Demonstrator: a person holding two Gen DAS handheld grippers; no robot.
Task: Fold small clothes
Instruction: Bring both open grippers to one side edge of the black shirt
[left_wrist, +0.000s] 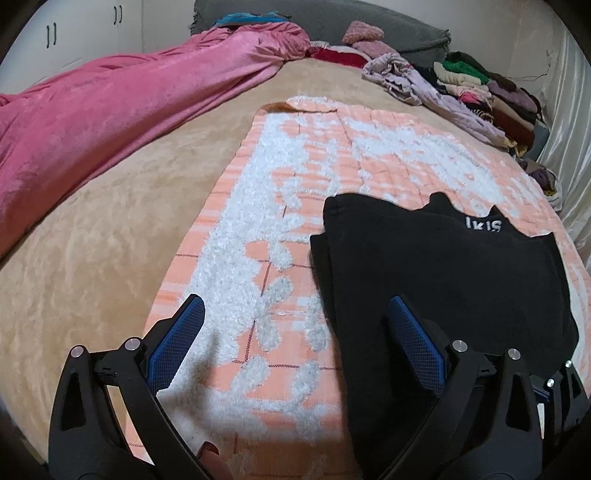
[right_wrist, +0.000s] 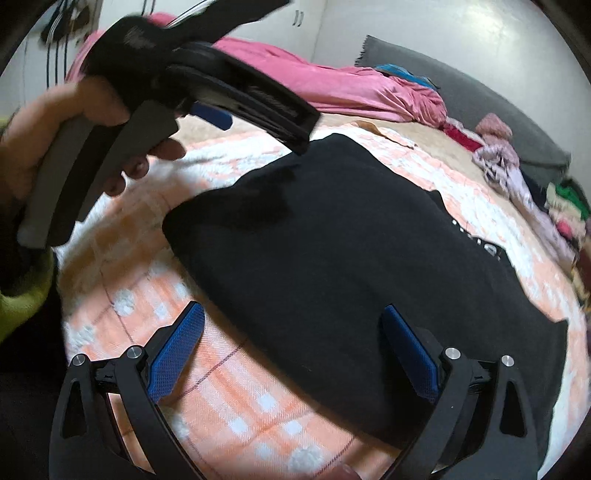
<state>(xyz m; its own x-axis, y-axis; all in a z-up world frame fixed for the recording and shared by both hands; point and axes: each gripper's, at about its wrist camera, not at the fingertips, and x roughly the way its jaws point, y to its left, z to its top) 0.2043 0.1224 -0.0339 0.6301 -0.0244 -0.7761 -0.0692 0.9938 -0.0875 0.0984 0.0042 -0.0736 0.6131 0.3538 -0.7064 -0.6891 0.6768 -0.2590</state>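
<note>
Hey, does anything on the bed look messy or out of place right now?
Mostly the far side: a loose heap of clothes lies unfolded along the bed's edge, and a pink blanket is bunched up. The black garment lies fairly flat on the orange mat.

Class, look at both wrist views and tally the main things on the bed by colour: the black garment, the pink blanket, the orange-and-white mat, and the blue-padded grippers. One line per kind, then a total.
Black garment: 1
Pink blanket: 1
Orange-and-white mat: 1
Blue-padded grippers: 2, the left gripper and the right gripper
Total: 5
</note>
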